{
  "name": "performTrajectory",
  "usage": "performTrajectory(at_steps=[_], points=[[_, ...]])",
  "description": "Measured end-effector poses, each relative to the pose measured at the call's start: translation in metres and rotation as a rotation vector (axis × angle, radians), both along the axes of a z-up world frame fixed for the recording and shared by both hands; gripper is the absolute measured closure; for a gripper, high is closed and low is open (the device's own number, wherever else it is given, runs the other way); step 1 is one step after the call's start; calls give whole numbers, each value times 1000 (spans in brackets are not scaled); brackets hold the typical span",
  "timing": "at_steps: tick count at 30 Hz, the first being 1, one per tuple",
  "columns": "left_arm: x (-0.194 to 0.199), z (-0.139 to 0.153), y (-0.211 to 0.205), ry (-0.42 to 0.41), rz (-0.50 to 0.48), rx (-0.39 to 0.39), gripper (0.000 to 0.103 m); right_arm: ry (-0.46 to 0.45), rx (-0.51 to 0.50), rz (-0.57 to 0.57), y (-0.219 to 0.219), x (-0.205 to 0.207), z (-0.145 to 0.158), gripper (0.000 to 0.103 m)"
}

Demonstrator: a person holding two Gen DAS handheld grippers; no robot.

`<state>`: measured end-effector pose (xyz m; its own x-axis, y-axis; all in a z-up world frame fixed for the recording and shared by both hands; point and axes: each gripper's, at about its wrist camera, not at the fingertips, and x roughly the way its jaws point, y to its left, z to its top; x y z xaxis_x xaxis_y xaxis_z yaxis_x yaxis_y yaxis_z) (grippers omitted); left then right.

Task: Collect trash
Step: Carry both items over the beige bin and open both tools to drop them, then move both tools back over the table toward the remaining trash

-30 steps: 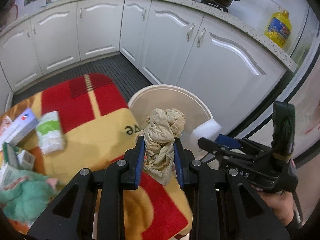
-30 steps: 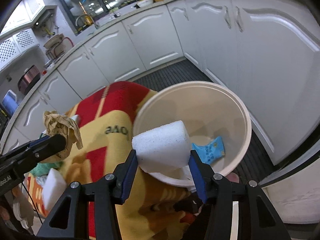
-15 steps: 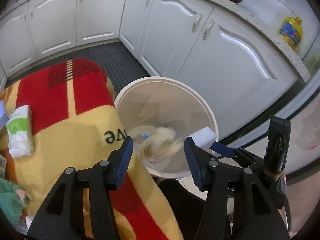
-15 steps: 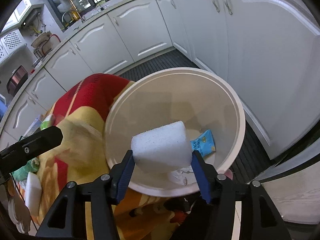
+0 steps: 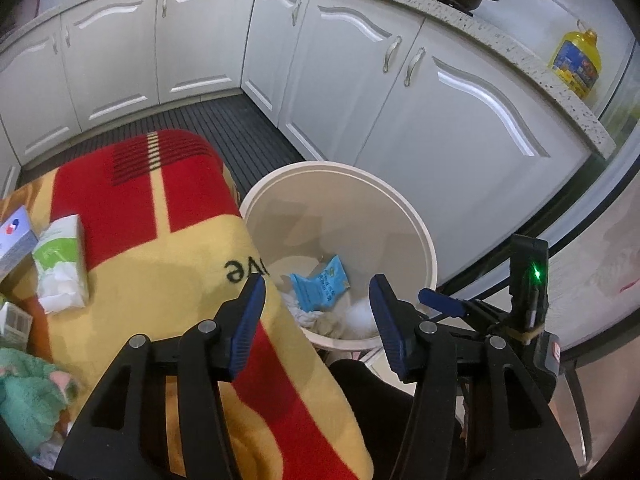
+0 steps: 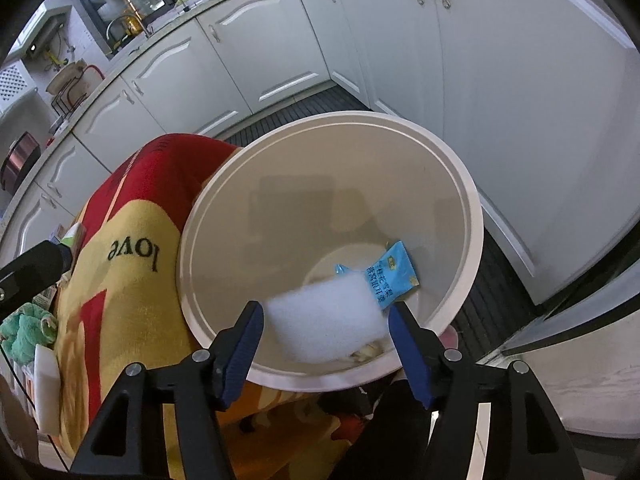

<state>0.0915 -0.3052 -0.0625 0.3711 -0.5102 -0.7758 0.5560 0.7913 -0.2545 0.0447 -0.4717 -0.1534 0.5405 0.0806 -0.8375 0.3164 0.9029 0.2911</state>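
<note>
A white round bin (image 5: 420, 228) stands on the floor beside the blanket-covered table. Inside it lie a blue packet (image 5: 320, 285) and a crumpled beige cloth (image 5: 325, 325). My left gripper (image 5: 318, 298) hangs open over the bin's near rim with nothing between its pads. In the right wrist view my right gripper (image 6: 325, 322) is over the bin (image 6: 460, 184) with its jaws opening. A blurred white sponge (image 6: 326, 320) sits between the pads, slipping free of them, above the blue packet (image 6: 394, 274).
A red and yellow blanket (image 5: 160, 276) covers the table left of the bin. On it lie a green tissue pack (image 5: 60, 264), a small box (image 5: 16, 240) and a teal cloth (image 5: 28, 396). White cabinets (image 5: 440, 128) close in behind the bin.
My left gripper opened and the beige cloth dropped into the bin. Both grippers sank closer over the bin. The right jaws widened and the sponge started to slip out.
</note>
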Motion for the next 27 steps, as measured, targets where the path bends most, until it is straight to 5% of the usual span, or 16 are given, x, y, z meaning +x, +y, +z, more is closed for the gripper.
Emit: performTrajectory(at_steps=[13, 27], points=[[-23, 26, 40, -60, 24, -14, 50, -39, 13, 24, 24, -12, 25, 37], [-53, 46, 121, -102, 109, -37, 50, -143, -19, 145, 97, -23, 79, 34]])
